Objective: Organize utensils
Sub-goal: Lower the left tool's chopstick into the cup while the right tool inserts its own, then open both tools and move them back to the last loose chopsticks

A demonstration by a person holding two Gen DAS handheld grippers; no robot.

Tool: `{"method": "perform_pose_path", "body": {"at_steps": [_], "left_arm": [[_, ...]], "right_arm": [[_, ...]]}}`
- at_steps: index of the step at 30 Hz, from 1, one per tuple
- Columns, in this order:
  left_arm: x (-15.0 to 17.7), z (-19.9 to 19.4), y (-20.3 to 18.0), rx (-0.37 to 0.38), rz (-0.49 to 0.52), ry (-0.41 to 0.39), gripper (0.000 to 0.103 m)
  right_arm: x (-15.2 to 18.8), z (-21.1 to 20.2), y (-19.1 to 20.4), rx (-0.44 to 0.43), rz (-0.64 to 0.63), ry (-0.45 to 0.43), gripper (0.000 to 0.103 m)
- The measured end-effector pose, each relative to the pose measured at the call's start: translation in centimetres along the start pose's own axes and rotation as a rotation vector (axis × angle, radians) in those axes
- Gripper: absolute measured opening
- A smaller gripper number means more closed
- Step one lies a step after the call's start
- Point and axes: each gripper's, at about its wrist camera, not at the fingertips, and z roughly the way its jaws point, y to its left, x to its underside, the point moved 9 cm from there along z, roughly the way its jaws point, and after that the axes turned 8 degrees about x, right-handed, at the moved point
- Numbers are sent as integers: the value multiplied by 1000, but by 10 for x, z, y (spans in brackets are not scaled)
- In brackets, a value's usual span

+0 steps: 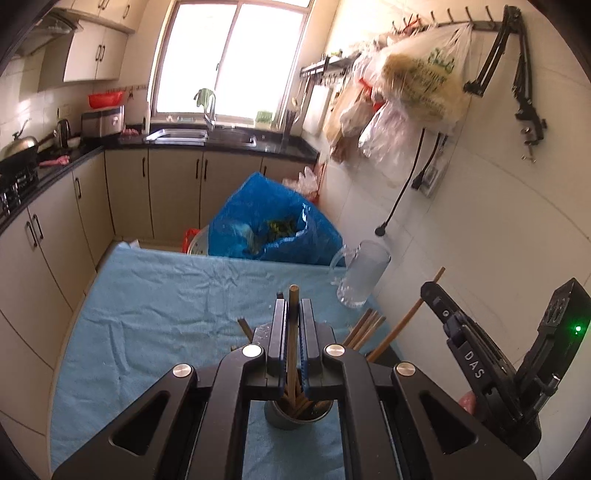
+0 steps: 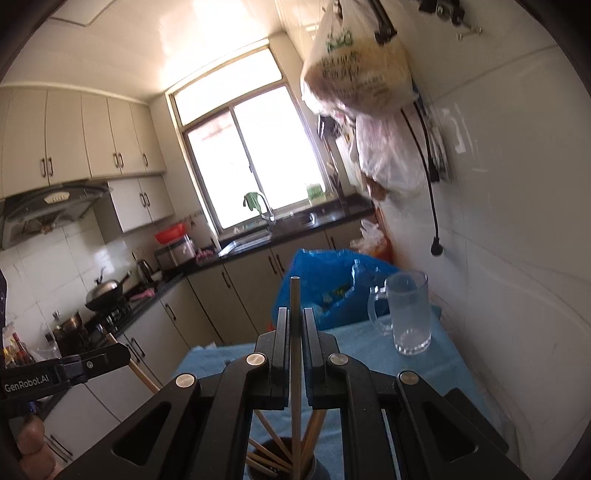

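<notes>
The left claw [image 1: 292, 314] is gripping one chopstick [image 1: 293, 332] above the dark holder [image 1: 295, 415] of chopsticks; the right claw [image 2: 295, 325] is pinching another chopstick [image 2: 294, 332] over it. The glass mug [image 1: 364, 275] is sitting near the desk's [image 1: 147, 295] far right edge by the wall, leaving open blue cloth to the left

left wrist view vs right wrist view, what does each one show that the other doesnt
Only the left wrist view shows the row of wall hooks and the right hand-held gripper, shut on a chopstick.

Only the right wrist view shows the range hood, the upper cabinets in full, and the left hand-held gripper from the side.

Both show each camera's own gripper shut on a chopstick above a dark cup, the glass mug, the blue cloth, the blue bag, the window and the sink.
</notes>
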Motion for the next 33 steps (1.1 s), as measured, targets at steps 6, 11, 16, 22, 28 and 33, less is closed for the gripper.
{"method": "perform_pose_path", "body": {"at_steps": [6,11,16,22,28,33], "left_arm": [[12,6,6,-7,-9,34,10],[13,-15,8,-1,-10,4,19],[27,-43,22,-2,-29,-14,20],[83,-57,71,-71,-71,52,20],[172,-4,138,-140,-225,291,20],[213,41,169,-162,-306,424,20]], "right_arm": [[20,14,1,-15,-13,80,10],[13,-2,-3,-17,-5,54,11],[16,-30,-6,-45,18,43,15],[64,-52,10,-119,-28,141,17],[138,-39,31,-145,-105,301,17],[173,-24,31,-134,-121,394,17]]}}
